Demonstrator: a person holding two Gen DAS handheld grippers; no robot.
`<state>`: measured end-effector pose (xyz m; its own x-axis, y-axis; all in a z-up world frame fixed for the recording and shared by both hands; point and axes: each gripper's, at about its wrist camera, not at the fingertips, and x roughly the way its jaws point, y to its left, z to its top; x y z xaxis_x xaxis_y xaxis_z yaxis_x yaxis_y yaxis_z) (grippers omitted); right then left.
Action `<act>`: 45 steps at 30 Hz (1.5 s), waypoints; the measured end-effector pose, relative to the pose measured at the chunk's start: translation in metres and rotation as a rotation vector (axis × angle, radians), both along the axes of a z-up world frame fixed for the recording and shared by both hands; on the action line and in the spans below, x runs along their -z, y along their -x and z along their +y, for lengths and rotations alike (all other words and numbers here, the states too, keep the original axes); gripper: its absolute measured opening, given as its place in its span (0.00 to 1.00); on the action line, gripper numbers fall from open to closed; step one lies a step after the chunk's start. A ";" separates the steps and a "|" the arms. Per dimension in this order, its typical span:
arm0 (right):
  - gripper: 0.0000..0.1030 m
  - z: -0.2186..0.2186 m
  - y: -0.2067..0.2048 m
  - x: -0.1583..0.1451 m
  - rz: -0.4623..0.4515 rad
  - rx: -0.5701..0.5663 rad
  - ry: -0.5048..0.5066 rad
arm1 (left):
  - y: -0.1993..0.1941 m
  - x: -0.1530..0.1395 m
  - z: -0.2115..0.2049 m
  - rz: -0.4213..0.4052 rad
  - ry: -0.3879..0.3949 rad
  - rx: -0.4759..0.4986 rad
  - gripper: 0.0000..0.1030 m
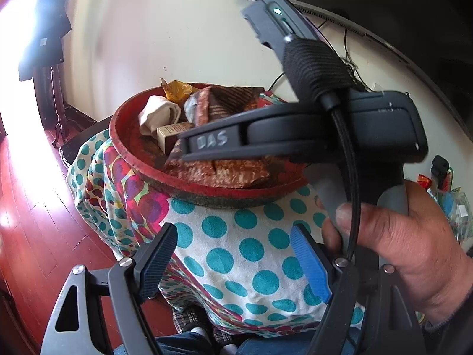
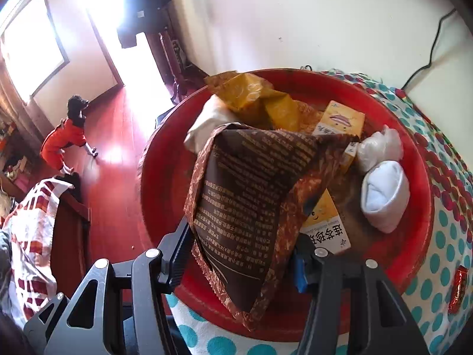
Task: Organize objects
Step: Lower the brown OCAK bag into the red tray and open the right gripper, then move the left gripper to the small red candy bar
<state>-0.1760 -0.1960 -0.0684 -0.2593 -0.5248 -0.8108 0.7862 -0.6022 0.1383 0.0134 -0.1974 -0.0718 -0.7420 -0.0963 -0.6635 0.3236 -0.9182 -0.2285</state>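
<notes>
Two grippers: right gripper (image 2: 241,261) pinching brown snack bag (image 2: 251,204) over red basin (image 2: 425,207); left gripper (image 1: 233,263) spread, near polka-dot cloth (image 1: 236,236).

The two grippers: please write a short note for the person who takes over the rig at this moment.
Right gripper: shut on the brown snack bag, held above the red basin.
Left gripper: open, holding nothing, over the polka-dot cloth in front of the basin.
In the basin: yellow packet, two yellow cartons, white rolled sock, small white bag.
A red candy lies on the cloth outside the basin.
Left to do: probably set the bag down, then collect the candy.
</notes>
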 end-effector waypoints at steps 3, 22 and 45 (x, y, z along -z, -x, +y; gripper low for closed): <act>0.67 0.005 0.014 0.002 -0.007 0.005 -0.004 | 0.000 0.000 0.000 -0.004 0.015 -0.005 0.79; 0.93 0.141 0.030 -0.041 0.188 0.430 0.081 | 0.002 -0.003 0.016 0.031 0.049 0.048 0.79; 0.97 0.410 0.074 0.015 0.169 1.038 0.025 | 0.123 -0.028 0.169 0.037 0.178 0.300 0.79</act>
